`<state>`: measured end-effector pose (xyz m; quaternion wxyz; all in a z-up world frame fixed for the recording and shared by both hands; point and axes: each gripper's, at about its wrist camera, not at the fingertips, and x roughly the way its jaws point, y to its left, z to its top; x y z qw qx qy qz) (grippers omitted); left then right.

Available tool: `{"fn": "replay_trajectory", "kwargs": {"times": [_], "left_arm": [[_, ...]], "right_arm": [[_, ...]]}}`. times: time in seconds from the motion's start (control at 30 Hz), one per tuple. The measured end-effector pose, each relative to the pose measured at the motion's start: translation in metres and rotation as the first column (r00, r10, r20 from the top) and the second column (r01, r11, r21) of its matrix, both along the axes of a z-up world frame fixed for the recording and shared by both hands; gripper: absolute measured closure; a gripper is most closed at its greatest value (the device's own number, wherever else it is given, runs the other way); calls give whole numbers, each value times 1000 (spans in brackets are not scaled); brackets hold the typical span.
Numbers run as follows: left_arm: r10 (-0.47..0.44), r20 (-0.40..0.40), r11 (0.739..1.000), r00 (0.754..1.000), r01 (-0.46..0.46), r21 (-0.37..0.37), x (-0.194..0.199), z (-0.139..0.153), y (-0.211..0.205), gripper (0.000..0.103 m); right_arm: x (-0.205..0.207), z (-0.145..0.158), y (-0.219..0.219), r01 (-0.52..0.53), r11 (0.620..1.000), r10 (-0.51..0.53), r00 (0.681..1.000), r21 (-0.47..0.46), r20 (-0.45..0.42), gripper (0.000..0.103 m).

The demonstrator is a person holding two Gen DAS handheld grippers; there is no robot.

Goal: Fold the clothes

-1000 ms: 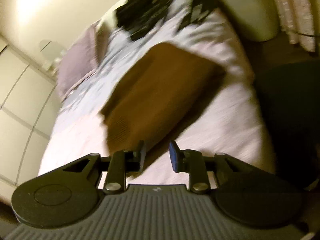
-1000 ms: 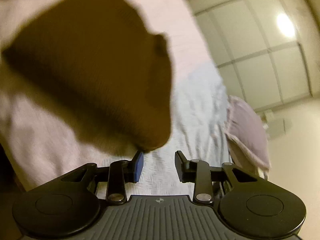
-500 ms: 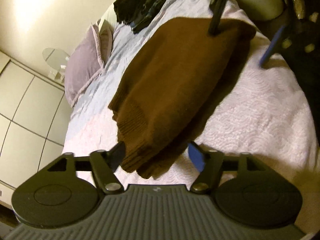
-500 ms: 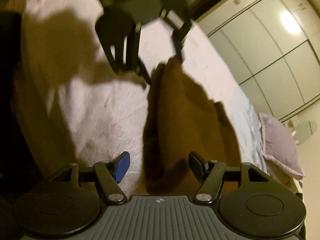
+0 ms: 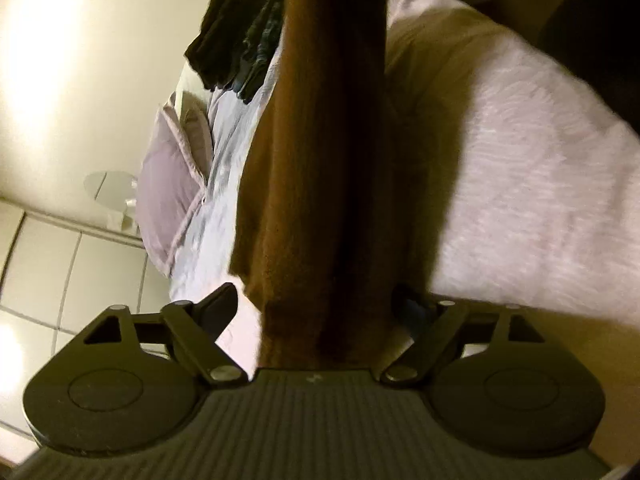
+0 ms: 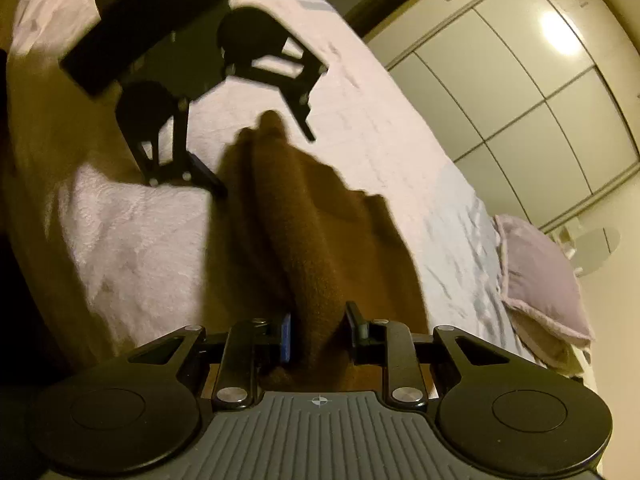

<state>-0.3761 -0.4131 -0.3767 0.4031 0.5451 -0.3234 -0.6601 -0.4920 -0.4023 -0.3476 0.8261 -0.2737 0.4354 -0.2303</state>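
A brown knitted sweater (image 5: pixel 320 184) lies folded lengthwise on the pale pink bedspread (image 5: pixel 528 200). My left gripper (image 5: pixel 320 304) is open wide, its fingers on either side of one end of the sweater. My right gripper (image 6: pixel 318 332) is at the other end, its fingers closed against a ridge of the brown sweater (image 6: pixel 312 248) and pinching it. The left gripper also shows in the right wrist view (image 6: pixel 264 156), fingers spread around the far end of the cloth.
A pile of dark clothes (image 5: pixel 240 40) lies on the bed beyond the sweater. A lilac pillow (image 5: pixel 172 192) lies at the head of the bed, also in the right wrist view (image 6: pixel 540 276). White wardrobe doors (image 6: pixel 520 72) stand beside the bed.
Both grippers have come down onto the ends of the sweater. The right gripper has closed from open onto the cloth. The left one has opened wide around its end.
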Motion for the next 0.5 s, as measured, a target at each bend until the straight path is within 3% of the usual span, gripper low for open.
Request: {"fn": "replay_trajectory", "kwargs": {"times": [0.03,0.13,0.23,0.27,0.5], "left_arm": [[6,13,1000,1000,-7,9,-3,-1,-5,62],[33,10,999,999,-33,39,-10,2,-15,78],[47,-2,997,999,-47,59,-13,5,-17,80],[51,-8,996,999,-51,66,-13,6,-17,80],[70,-92,990,993,-58,131,-4,12,-22,81]], "right_arm": [[-5,2,-1,2,1000,-2,1000,3,7,78],[-8,-12,-11,4,1000,-4,1000,2,-2,77],[-6,-37,2,1,999,-2,1000,-48,-20,56],[-2,-48,4,-4,997,3,1000,-73,-21,44],[27,-92,-11,-10,982,7,1000,-189,-19,42]]}}
